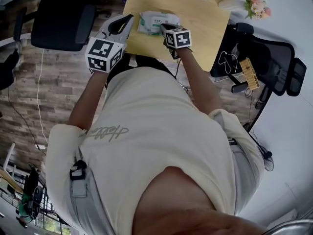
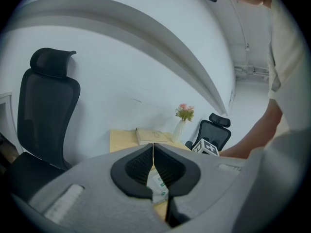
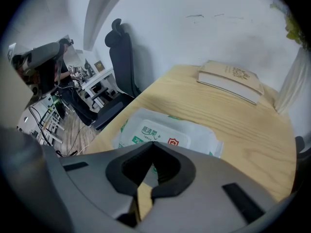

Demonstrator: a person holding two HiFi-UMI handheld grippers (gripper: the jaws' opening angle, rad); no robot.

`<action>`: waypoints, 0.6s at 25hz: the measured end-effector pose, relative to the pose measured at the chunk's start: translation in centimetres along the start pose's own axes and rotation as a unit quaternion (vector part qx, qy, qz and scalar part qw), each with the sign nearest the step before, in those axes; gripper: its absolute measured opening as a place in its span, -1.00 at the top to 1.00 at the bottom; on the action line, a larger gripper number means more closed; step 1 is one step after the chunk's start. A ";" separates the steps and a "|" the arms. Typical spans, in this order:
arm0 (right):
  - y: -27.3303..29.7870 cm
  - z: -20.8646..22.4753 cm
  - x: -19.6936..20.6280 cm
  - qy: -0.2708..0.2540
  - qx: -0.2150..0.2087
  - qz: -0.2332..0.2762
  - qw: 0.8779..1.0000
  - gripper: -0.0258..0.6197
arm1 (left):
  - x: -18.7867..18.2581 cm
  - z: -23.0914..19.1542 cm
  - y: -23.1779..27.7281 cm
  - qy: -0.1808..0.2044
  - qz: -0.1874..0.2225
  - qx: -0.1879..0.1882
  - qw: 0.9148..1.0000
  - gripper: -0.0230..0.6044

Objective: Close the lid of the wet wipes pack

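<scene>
The wipes pack (image 1: 155, 21) lies on the wooden table (image 1: 205, 18) in front of the person, its long side running left to right across them. Both claws are closed on nothing. The right gripper (image 3: 153, 143) hovers with its tips just over the pack's near edge, the lid (image 3: 163, 130) straight ahead and below. The left gripper (image 2: 153, 147) hangs by the pack's left end. The lid looks flat, but I can't tell whether it is snapped down. The right claw seems better placed to press it.
</scene>
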State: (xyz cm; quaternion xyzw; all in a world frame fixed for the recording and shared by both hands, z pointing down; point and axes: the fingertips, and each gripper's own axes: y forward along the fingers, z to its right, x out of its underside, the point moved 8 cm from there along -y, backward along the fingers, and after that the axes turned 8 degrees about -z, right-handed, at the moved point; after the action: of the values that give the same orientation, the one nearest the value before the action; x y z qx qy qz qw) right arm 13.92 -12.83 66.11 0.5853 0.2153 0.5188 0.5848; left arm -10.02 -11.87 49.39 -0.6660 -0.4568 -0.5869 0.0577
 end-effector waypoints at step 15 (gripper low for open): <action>-2.5 0.4 0.9 0.004 0.014 0.032 0.999 0.91 | -2.6 3.8 -0.1 0.050 -0.013 0.020 0.998 0.87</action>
State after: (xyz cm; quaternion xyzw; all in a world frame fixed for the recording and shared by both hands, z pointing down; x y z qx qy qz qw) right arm 15.45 -11.72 64.24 0.5978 0.2057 0.5367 0.5587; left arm -7.03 -10.91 46.07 -0.6286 -0.4739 -0.6105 0.0863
